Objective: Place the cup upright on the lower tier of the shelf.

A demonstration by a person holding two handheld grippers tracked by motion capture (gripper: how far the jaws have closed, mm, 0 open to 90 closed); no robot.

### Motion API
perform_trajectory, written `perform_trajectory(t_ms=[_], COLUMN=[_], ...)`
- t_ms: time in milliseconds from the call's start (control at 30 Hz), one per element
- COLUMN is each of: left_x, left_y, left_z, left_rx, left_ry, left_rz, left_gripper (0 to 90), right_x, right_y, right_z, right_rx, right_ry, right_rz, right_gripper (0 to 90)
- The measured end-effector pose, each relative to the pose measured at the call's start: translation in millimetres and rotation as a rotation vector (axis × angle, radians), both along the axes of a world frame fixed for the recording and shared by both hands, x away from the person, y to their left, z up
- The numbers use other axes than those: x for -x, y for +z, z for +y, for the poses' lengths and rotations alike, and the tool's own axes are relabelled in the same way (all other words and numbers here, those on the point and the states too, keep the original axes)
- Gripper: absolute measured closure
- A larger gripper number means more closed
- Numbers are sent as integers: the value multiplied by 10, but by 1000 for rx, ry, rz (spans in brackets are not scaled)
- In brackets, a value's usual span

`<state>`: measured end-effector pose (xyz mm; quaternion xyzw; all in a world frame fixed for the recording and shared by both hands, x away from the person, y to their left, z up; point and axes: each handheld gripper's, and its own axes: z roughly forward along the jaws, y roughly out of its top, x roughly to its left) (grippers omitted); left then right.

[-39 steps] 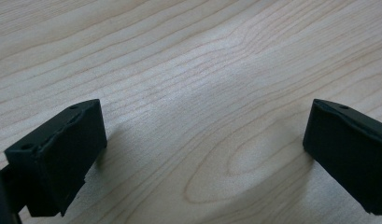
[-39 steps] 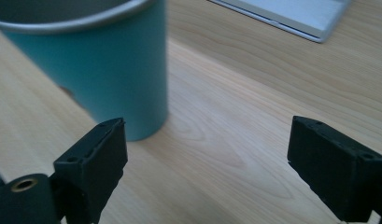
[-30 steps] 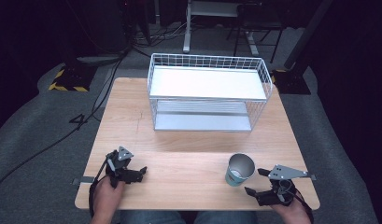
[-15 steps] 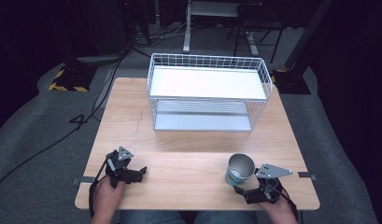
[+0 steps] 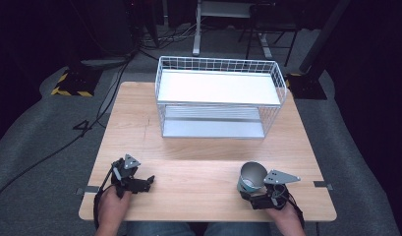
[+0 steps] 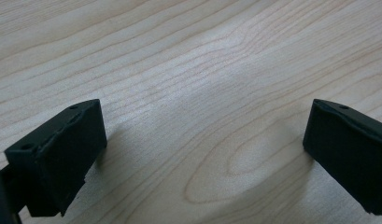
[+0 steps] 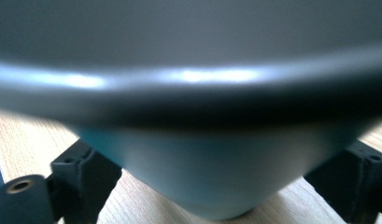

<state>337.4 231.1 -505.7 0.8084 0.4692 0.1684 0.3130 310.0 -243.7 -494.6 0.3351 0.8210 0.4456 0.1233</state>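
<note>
Right hand-held gripper (image 5: 248, 192), jaws closing, now around cup (image 5: 251, 176)

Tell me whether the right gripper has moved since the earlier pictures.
Yes. The right gripper has shifted leftward along the table's near edge, closing in on the cup; its jaws, just closing, now flank the cup's base.

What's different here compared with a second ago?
The right gripper has slid in from the table's right edge to the teal cup, and its jaws have just been closing, one on each side of the cup's base; whether they press on it I cannot tell. The cup, the left gripper with its jaws apart on the table, and the wire rack stayed put.
</note>
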Motion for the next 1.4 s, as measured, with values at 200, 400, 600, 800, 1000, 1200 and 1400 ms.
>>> perform_trajectory(t_ms=[200, 400, 600, 800, 1000, 1200, 1400], left_x=[0, 0, 0, 0, 0, 0, 0], left_y=[0, 0, 0, 0, 0, 0, 0], left_z=[0, 0, 0, 0, 0, -1, -3], left_rx=[0, 0, 0, 0, 0, 1, 0], left_ry=[0, 0, 0, 0, 0, 1, 3], left_rz=[0, 0, 0, 0, 0, 0, 0], left_gripper=[0, 0, 0, 0, 0, 0, 0], right_x=[2, 4, 39, 51, -37, -148, -297], right_y=[13, 21, 124, 208, 291, 340, 431], right_z=[6, -5, -13, -3, 23, 59, 120], right_rx=[-2, -6, -19, -10, -14, -20, -12], right_ry=[-3, -7, -9, -10, -33, -63, -83], right_rz=[-37, -34, -78, -90, -70, -54, -49], right_gripper=[223, 226, 228, 227, 227, 227, 227])
